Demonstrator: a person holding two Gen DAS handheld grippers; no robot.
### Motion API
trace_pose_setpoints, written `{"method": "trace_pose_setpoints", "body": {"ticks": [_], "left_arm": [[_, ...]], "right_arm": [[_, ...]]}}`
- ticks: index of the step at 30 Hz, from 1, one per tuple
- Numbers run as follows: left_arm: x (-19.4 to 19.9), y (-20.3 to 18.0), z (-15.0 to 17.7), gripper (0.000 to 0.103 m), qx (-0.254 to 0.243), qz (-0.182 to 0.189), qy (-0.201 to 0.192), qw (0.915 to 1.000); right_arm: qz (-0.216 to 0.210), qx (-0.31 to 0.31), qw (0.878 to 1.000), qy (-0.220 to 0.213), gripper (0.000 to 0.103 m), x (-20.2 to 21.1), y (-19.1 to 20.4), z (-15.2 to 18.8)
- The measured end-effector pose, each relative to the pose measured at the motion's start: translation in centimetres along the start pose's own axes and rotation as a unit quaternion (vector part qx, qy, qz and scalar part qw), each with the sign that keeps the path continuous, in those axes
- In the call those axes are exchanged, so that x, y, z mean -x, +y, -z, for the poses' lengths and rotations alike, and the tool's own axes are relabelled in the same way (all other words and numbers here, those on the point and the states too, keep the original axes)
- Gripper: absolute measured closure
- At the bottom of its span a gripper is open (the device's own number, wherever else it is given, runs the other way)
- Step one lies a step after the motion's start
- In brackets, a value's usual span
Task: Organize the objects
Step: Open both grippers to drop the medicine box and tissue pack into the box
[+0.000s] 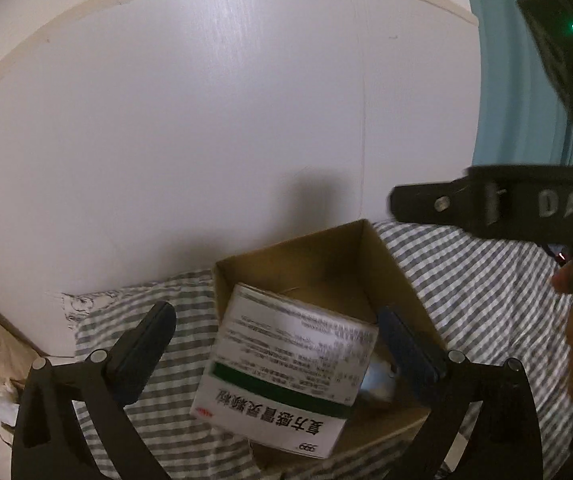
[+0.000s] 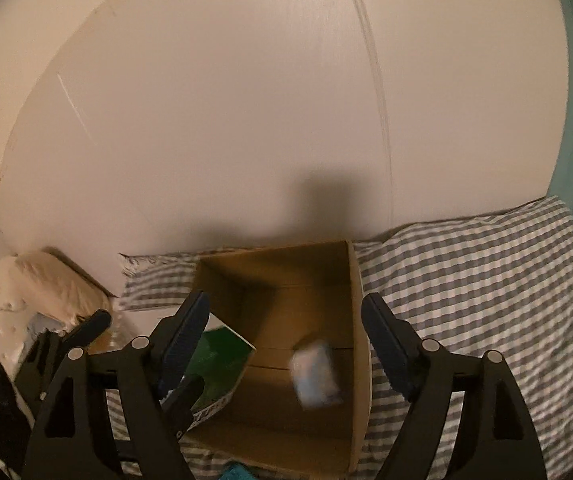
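An open cardboard box [image 1: 326, 268] sits on a grey-and-white striped bedsheet against a white wall; it also shows in the right wrist view [image 2: 294, 280]. A white-and-green medicine box [image 1: 286, 368] is between my left gripper's wide-open fingers, tilted and blurred over the box's near edge, touching neither pad. My left gripper [image 1: 278, 340] is open. My right gripper [image 2: 286, 344] is open above the cardboard box. A small pale blue-white packet [image 2: 316, 376], blurred, is inside the box. The green medicine box [image 2: 218, 364] shows at the box's left wall.
The striped bedsheet [image 2: 478, 280] spreads to the right. A beige pillow and white bedding [image 2: 46, 288] lie at the left. The right gripper's black body [image 1: 526, 204] reaches in from the right in the left wrist view. A teal curtain [image 1: 526, 100] hangs at the right.
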State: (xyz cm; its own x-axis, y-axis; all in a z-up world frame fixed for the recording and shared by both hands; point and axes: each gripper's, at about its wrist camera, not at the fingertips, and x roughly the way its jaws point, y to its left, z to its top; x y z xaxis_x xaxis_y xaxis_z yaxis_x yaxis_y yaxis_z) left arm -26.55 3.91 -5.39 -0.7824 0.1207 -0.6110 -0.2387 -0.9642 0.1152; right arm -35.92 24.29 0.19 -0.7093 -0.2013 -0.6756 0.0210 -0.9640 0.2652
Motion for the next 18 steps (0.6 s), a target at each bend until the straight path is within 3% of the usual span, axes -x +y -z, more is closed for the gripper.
{"method": "trace_pose_setpoints", "body": {"ticks": [7, 11, 18], "left_arm": [[5.0, 0.8, -0.8, 0.000, 0.025, -0.020, -0.001, 0.9995], [8.2, 1.3, 0.6, 0.000, 0.034, -0.043, 0.002, 0.9985], [13.1, 2.2, 5.6, 0.000, 0.054, -0.049, 0.006, 0.9973]], "right_arm": [[0.038, 0.043, 0.998, -0.037, 0.023, 9.1, -0.1, 1.6], [0.045, 0.045, 0.997, -0.054, 0.023, 12.9, 1.2, 2.7], [0.056, 0.081, 0.993, -0.070, 0.023, 17.9, 4.9, 7.9]]}}
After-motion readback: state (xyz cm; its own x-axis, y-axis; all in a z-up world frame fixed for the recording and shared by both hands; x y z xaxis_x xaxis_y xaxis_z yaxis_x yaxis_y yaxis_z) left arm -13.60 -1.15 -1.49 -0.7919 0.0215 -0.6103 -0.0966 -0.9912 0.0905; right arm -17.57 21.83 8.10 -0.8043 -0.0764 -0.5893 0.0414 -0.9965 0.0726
